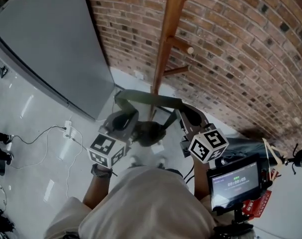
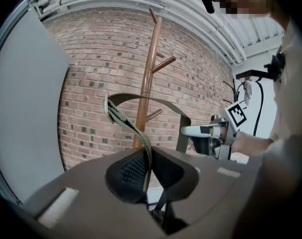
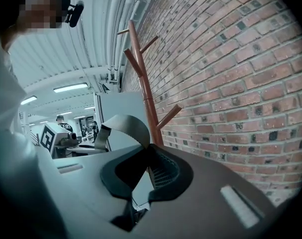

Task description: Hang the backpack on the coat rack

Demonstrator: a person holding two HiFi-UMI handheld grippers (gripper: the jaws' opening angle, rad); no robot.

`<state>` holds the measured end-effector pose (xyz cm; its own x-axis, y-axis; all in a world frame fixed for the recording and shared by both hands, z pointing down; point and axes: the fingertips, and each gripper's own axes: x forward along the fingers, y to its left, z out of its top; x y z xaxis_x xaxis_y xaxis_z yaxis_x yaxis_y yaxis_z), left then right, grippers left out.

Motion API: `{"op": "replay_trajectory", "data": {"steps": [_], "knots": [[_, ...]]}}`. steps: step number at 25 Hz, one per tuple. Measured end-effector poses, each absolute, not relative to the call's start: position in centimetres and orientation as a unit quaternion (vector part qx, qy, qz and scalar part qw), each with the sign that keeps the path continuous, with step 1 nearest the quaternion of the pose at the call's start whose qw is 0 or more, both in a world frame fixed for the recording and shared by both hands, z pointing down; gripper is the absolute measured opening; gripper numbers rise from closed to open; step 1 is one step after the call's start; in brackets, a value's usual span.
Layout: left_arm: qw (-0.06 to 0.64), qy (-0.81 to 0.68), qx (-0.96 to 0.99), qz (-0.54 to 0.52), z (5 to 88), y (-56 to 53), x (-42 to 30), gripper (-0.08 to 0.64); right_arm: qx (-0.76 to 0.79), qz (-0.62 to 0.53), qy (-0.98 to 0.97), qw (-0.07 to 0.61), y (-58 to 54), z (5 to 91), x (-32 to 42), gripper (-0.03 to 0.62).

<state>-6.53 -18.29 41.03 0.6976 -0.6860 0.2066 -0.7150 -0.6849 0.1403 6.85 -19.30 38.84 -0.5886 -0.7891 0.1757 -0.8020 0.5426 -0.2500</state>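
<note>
Now the backpack [image 1: 150,133] strap [image 1: 148,98] is clamped in the left claw [image 2: 148,169] and right claw [image 3: 145,172]. It is judged soft, best held there

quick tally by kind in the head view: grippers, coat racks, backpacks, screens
grippers: 2 (left gripper, right gripper)
coat rack: 1
backpack: 1
screen: 1
total: 5
</note>
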Motion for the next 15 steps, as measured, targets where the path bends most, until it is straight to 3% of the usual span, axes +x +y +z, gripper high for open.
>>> {"op": "replay_trajectory", "data": {"steps": [15], "knots": [[0.132, -0.405, 0.9, 0.097, 44.5, -19.1, -6.7, 0.014, 0.438, 0.172, -0.881, 0.054, -20.7, 41.9, 6.5, 0.009]]}}
